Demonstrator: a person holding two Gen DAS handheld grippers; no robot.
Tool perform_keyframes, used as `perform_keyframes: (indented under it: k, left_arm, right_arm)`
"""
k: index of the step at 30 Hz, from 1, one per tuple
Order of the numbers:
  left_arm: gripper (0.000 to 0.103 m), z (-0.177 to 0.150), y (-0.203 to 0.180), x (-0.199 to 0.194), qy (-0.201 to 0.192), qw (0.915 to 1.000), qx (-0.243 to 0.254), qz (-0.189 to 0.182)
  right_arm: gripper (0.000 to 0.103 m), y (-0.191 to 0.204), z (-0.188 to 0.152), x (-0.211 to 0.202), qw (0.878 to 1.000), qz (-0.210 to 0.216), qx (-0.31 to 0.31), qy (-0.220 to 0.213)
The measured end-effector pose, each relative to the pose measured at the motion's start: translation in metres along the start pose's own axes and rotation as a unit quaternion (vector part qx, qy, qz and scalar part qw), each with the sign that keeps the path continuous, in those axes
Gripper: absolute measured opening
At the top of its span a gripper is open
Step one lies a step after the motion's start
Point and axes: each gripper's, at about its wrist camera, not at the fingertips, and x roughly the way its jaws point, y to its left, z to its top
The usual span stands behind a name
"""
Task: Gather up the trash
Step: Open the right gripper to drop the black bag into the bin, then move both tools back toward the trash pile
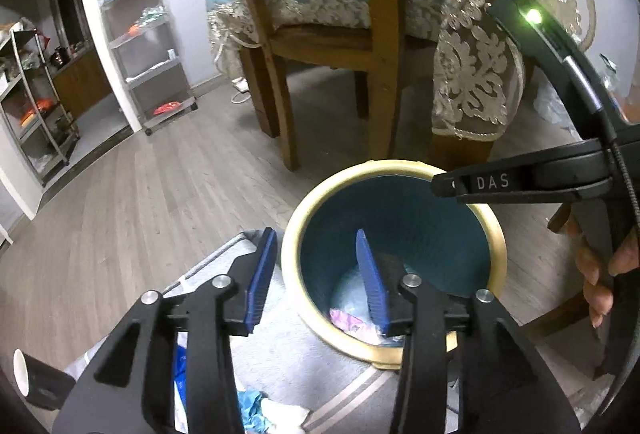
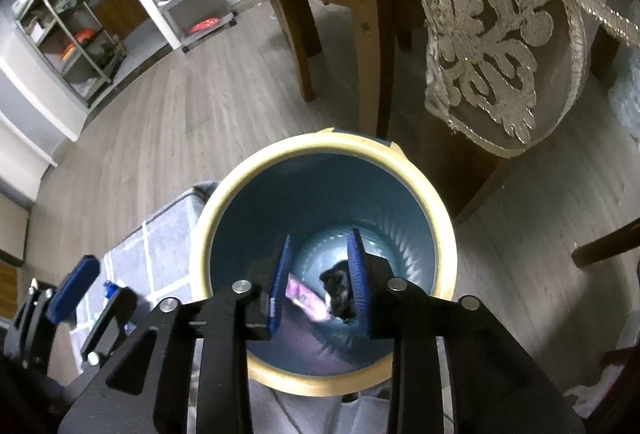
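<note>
- Left tongs [image 1: 318,276]: blue pads apart, nothing between them. They hang over the near rim of the bin [image 1: 496,246], one pad over the rug [image 1: 280,358] and one over the bin's mouth.
- Right tongs [image 2: 318,280]: pads apart over the bin's mouth. A dark scrap [image 2: 338,288] shows between them and looks loose, seemingly dropping or already lying at the bottom; which of the two cannot be told.
- Bin: cream rim, blue ribbed inside, standing on the floor [image 1: 140,194] at the rug's edge, beside a chair [image 1: 384,46] and a lace cloth [image 1: 472,82]. Pink wrapping [image 1: 348,320] and pale plastic already lie at the bottom.
- Trash left to collect: blue and white scraps [image 1: 264,414] on the rug below the left tongs, and a paper cup [image 1: 24,374] at the left edge of the left view.
- Risk 1: both tongs crowd the same opening; either turning away carelessly could knock into the other.
- Risk 2: the bin looks light; a pad catching the rim while lowering or withdrawing could tip or shove it.
- Risk 3: the crumpled scraps are thin and soft; a shallow pinch may slip, or snag the rug instead.
- Risk 4: the cup sits at the view's border, so it is easily misjudged and crushed or rolled away.
</note>
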Motion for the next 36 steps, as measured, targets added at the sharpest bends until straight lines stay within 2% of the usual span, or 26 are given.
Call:
perform_keyframes:
  k: [1, 2, 5, 7, 11, 12, 18, 26, 31, 36]
  left_arm:
    - [0.046, 0.000, 0.002, -0.003, -0.002, 1.0000, -0.002, 0.002]
    - [0.049, -0.001, 0.006, -0.008, -0.004, 1.0000, -0.003, 0.006]
    - [0.057, -0.004, 0.015, -0.022, -0.009, 0.9998, -0.008, 0.016]
    - [0.067, -0.006, 0.022, -0.032, -0.012, 0.9995, -0.015, 0.024]
    - [0.095, -0.015, 0.039, -0.059, -0.028, 0.9980, -0.040, 0.039]
    - [0.097, -0.019, 0.044, -0.066, -0.031, 0.9974, -0.048, 0.044]
    - [0.097, -0.040, 0.066, -0.101, -0.029, 0.9956, -0.058, 0.067]
    - [0.097, -0.068, 0.100, -0.159, -0.051, 0.9919, -0.072, 0.092]
    - [0.097, -0.096, 0.128, -0.182, -0.050, 0.9886, -0.093, 0.107]
    - [0.097, -0.132, 0.164, -0.195, -0.038, 0.9810, -0.146, 0.122]
  right_arm:
    - [0.054, 0.000, 0.000, -0.001, 1.000, -0.001, 0.000, -0.003]
    - [0.076, 0.000, 0.000, -0.004, 1.000, -0.002, 0.003, -0.009]
    - [0.092, 0.002, 0.001, -0.014, 0.999, -0.002, 0.006, -0.032]
    - [0.094, 0.006, -0.001, -0.019, 0.999, -0.009, -0.005, -0.038]
    - [0.096, 0.021, -0.005, -0.034, 0.997, -0.024, -0.037, -0.058]
    - [0.097, 0.025, -0.006, -0.039, 0.996, -0.029, -0.044, -0.066]
    - [0.098, 0.054, -0.018, -0.080, 0.987, -0.053, -0.071, -0.130]
    - [0.098, 0.085, -0.045, -0.122, 0.977, -0.059, -0.056, -0.198]
    - [0.098, 0.110, -0.073, -0.124, 0.980, -0.028, -0.064, -0.185]
    - [0.098, 0.135, -0.097, -0.121, 0.983, -0.011, -0.066, -0.172]
